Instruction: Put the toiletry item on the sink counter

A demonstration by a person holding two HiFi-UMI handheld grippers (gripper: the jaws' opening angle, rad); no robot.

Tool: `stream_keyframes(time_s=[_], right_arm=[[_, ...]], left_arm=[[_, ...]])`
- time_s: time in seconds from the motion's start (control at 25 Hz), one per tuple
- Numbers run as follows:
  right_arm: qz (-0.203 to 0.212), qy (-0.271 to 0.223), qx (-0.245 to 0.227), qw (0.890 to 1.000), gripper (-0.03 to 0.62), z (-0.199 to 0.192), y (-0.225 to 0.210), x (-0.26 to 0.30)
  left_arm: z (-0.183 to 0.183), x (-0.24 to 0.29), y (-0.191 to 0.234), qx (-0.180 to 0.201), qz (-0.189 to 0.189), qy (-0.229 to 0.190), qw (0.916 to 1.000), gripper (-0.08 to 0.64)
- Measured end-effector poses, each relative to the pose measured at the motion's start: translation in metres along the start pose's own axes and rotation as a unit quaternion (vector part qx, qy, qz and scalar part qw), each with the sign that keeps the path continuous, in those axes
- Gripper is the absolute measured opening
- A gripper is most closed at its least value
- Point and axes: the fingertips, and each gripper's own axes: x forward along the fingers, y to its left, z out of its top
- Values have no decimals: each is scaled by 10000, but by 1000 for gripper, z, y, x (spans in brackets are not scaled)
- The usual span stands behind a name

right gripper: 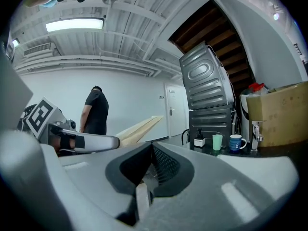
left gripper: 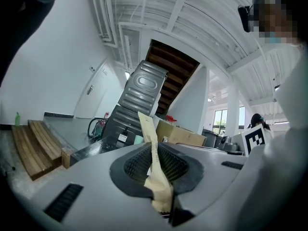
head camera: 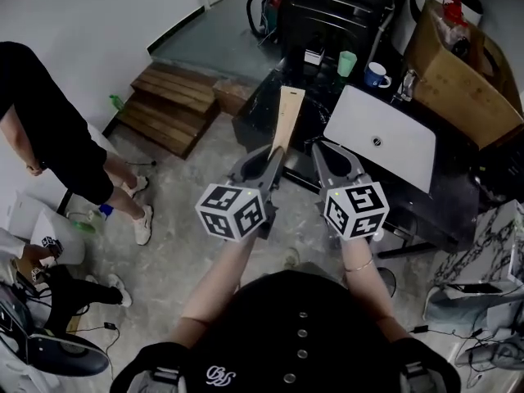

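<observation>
Between the clamped jaws of the left gripper (left gripper: 155,150) sits the tan, flat toiletry packet (left gripper: 147,126), its free end pointing toward the dark sink counter (head camera: 259,113). Just beside it, the right gripper (right gripper: 150,150) is pressed together, empty.
</observation>
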Motion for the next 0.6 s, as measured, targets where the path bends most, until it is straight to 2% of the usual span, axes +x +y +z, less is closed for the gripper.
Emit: stream_keyframes(time_s=[0.32, 0.6], right_arm=[[48, 52, 3, 10000, 5, 4, -63, 38], [45, 208, 115, 9997, 5, -11, -86, 61]], left_arm=[[6, 67, 20, -4, 115, 10, 9999, 43], [-5, 96, 33, -90, 124, 153, 9998, 43]])
